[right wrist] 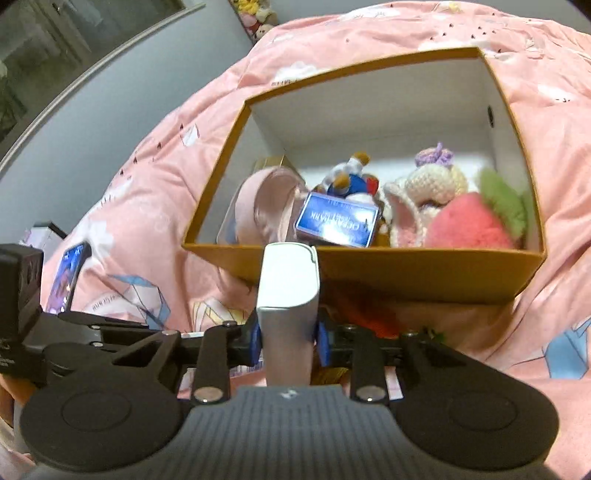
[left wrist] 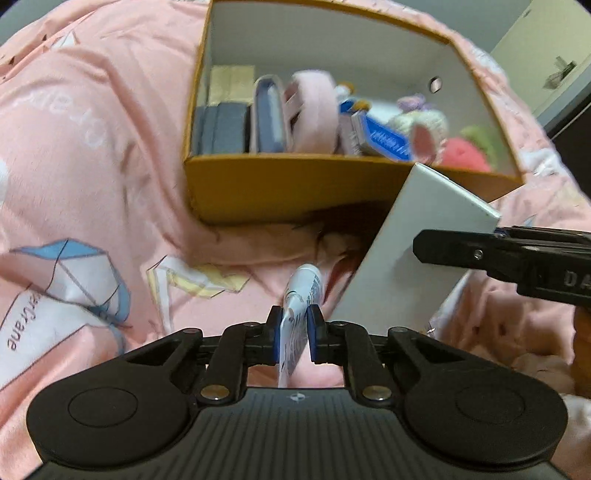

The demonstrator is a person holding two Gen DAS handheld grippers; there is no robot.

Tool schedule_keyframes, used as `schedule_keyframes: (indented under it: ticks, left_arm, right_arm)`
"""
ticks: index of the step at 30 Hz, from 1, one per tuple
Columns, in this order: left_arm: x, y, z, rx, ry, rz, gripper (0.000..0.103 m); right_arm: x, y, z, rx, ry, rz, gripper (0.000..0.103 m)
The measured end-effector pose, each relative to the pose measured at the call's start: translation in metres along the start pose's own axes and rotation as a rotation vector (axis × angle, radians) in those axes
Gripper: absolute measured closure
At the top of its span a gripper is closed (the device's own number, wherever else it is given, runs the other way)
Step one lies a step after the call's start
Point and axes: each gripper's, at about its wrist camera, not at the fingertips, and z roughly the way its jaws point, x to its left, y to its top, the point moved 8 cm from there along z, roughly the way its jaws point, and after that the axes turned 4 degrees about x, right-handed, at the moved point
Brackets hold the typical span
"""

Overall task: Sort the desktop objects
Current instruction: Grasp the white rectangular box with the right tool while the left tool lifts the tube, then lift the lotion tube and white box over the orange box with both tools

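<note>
An open orange cardboard box [left wrist: 288, 188] [right wrist: 406, 273] sits on a pink bedspread and holds several items: grey cases, a pink pouch [left wrist: 314, 110], a blue-labelled packet [right wrist: 338, 219], crochet dolls and a pink plush [right wrist: 469, 225]. My left gripper [left wrist: 293, 332] is shut on a white tube with blue print [left wrist: 301, 295], held just short of the box. My right gripper [right wrist: 288, 338] is shut on a white rectangular box [right wrist: 288, 291], held upright before the orange box's near wall. That white box [left wrist: 406, 236] and the right gripper's finger [left wrist: 480, 251] show at the right of the left wrist view.
The pink patterned bedspread [left wrist: 92, 166] lies rumpled all around. A phone [right wrist: 68, 277] leans at the left in the right wrist view. An orange thing [right wrist: 365, 314] lies under the box's near edge. A grey wall and plush toys [right wrist: 258, 18] are behind.
</note>
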Motion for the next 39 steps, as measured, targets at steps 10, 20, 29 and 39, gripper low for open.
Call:
schedule_keyframes:
  ticks: [10,20,29,39]
  left_arm:
    - [0.008,-0.004,0.006,-0.012,0.100,0.068,0.074]
    - [-0.002,-0.012,0.022,0.040,0.121,0.176,0.067]
    - [-0.002,-0.005,0.003,-0.052,0.037,0.122,0.088]
    - [-0.005,0.008,-0.036,-0.140,-0.029,0.067,0.090]
  right_arm:
    - [-0.006,-0.015,0.034,0.065,0.006,-0.019,0.070]
    - [-0.004,-0.029,0.048,0.099,0.005,-0.020,0.069]
    - [-0.003,-0.032,0.039,0.069,-0.001,-0.027,0.073]
    - [0.016,-0.011,-0.004,-0.035,0.012,-0.170,0.073]
